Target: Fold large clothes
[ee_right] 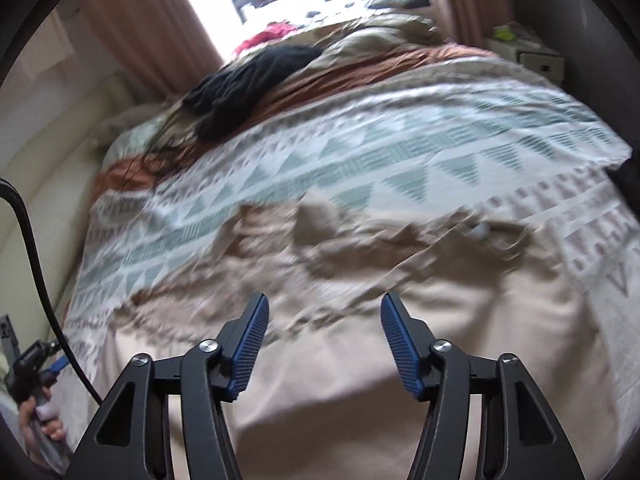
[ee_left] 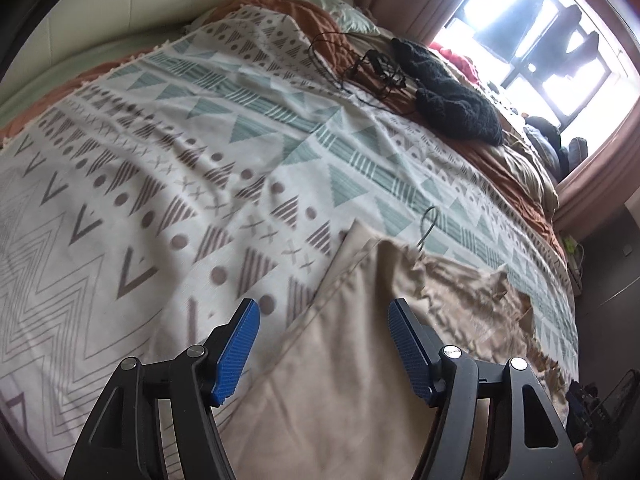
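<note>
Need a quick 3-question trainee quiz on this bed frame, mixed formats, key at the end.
1. True or false: the left gripper holds the beige crumpled garment.
2. What lies under that garment? A) bare mattress B) white geometric-patterned blanket C) wooden floor
3. Fill in: the black knitted garment lies toward the ____ side of the bed.

Key:
1. False; its jaws stand open above the fabric, as do those of the right gripper.
2. B
3. window

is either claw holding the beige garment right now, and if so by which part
Nothing is held. The left claw and right claw are both open, with the beige garment lying on the patterned bedspread beyond them.
</note>
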`<state>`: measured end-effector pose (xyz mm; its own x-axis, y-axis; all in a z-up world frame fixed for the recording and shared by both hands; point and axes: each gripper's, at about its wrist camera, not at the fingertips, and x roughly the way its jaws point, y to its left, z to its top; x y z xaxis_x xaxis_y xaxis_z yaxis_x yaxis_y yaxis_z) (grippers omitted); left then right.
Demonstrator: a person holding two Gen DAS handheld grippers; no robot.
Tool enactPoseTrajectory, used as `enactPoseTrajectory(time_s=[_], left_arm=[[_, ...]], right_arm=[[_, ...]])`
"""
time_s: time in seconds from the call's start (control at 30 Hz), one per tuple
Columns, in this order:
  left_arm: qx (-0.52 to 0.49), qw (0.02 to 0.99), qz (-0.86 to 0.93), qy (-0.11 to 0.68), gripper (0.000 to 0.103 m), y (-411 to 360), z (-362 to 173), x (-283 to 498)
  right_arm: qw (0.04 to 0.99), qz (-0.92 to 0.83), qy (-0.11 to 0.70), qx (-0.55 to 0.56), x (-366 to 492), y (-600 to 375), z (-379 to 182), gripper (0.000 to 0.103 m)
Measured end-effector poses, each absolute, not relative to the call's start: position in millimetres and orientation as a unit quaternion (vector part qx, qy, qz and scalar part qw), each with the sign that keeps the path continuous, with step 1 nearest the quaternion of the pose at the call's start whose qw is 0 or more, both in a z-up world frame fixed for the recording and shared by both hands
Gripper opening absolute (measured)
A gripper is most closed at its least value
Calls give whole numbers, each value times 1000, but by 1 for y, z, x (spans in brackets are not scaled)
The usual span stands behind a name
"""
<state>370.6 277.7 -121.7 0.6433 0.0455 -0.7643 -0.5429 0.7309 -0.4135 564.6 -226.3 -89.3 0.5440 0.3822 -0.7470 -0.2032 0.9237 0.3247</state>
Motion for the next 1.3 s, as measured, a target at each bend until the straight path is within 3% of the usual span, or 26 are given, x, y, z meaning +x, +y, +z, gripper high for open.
enactPoseTrajectory(time_s=[0.53, 0.57, 0.63, 1.0, 1.3], left_arm=[[-364, 816, 185, 410, 68, 298, -161, 299], [-365, 814, 185, 412, 68, 298, -164, 296], [-366, 812, 186, 415, 68, 298, -168, 293], [-377, 798, 179, 434, 68, 291, -184, 283], [-412, 783, 163, 438, 67, 289, -186, 273]], right_arm=[[809, 175, 561, -27, 564, -116, -171, 53], [813, 169, 557, -37, 566, -114, -173, 46], [815, 170, 554, -30, 571, -115, -171, 2], [844, 155, 512, -34, 610, -112, -141, 1], [842, 120, 525, -40, 631, -113, -175, 1]])
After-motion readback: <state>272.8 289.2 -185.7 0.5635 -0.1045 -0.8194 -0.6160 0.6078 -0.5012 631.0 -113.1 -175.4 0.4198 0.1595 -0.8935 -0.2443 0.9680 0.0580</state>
